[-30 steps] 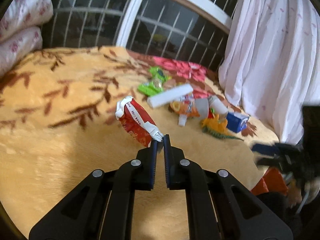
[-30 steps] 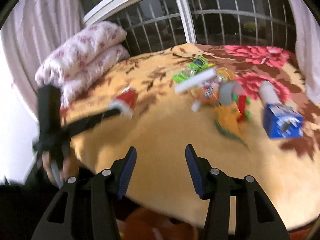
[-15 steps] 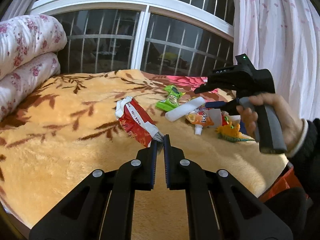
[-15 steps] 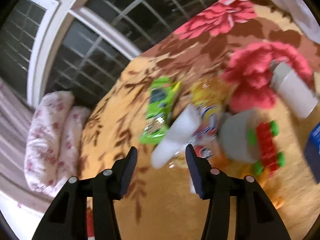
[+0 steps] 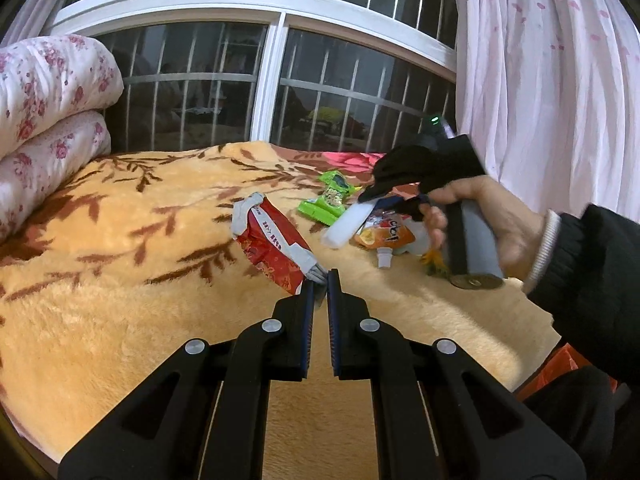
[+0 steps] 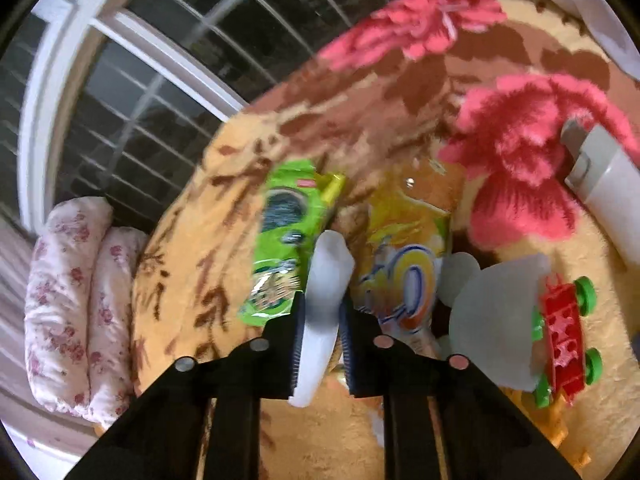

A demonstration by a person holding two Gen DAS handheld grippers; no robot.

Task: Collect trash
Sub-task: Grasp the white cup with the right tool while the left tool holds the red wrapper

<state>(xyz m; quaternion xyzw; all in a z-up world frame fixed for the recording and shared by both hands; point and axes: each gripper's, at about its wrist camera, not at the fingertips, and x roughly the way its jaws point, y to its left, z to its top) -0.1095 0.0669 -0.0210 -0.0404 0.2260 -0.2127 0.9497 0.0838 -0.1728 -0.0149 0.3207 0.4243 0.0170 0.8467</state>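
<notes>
A bed covered by a plush orange blanket point(image 5: 120, 280) with brown leaf patterns and pink flowers holds scattered trash. The right gripper point(image 6: 322, 312), held in a person's hand point(image 5: 488, 216), has its fingers pinching a white foam stick point(image 6: 326, 280). The stick's long axis runs along the fingers, one end pointing toward the window-side edge of the bed, the other back between the jaws. It lies between a green wrapper point(image 6: 286, 240) and an orange drink pouch point(image 6: 404, 276), near the bed's far side. The left gripper point(image 5: 319, 284) has its fingers pressed together on the corner of a red snack packet point(image 5: 276, 252), which stretches diagonally away toward the window. A red toy block with green wheels point(image 6: 564, 332) sits just beside a grey lump.
</notes>
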